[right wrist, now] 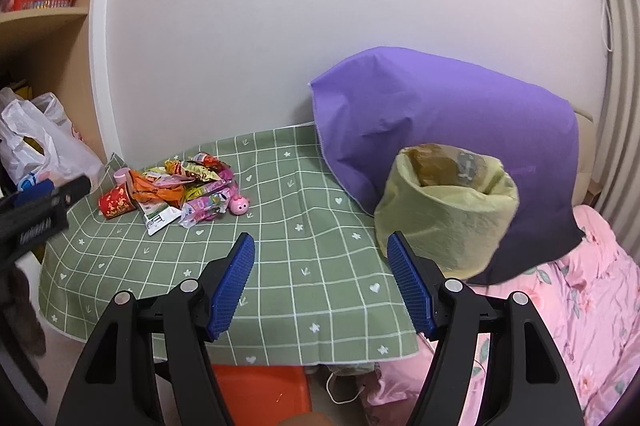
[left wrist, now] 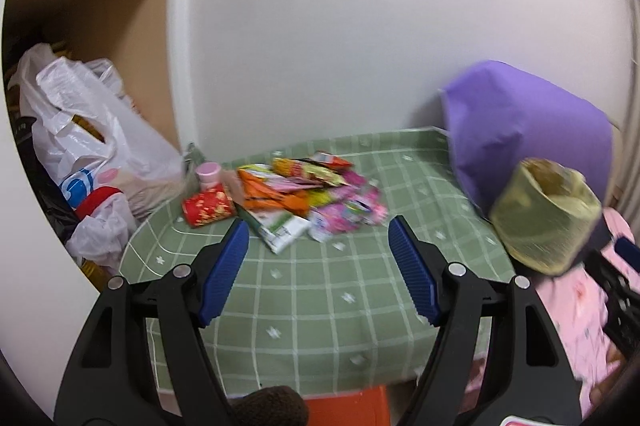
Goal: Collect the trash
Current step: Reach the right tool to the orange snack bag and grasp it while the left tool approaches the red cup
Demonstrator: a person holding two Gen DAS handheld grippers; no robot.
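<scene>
A heap of colourful snack wrappers (left wrist: 308, 191) (right wrist: 188, 185) lies at the far left of the green checked tablecloth (left wrist: 320, 290) (right wrist: 304, 238). Beside the heap lies a red paper cup (left wrist: 208, 209) (right wrist: 116, 203) on its side, and a pink pig toy (right wrist: 240, 205) rests at its right edge. A bin lined with a yellow bag (left wrist: 546, 216) (right wrist: 448, 207) stands at the table's right edge. My left gripper (left wrist: 318, 232) hovers open just short of the heap, nothing between its fingers. My right gripper (right wrist: 322, 246) is open over the middle of the cloth, left of the bin.
A purple cloth (left wrist: 524, 129) (right wrist: 444, 129) covers something behind the bin. White plastic bags (left wrist: 88, 145) (right wrist: 36, 141) sit by the shelf unit at left. Pink floral bedding (right wrist: 568, 310) lies at right. An orange stool (right wrist: 260, 394) shows under the table's front edge.
</scene>
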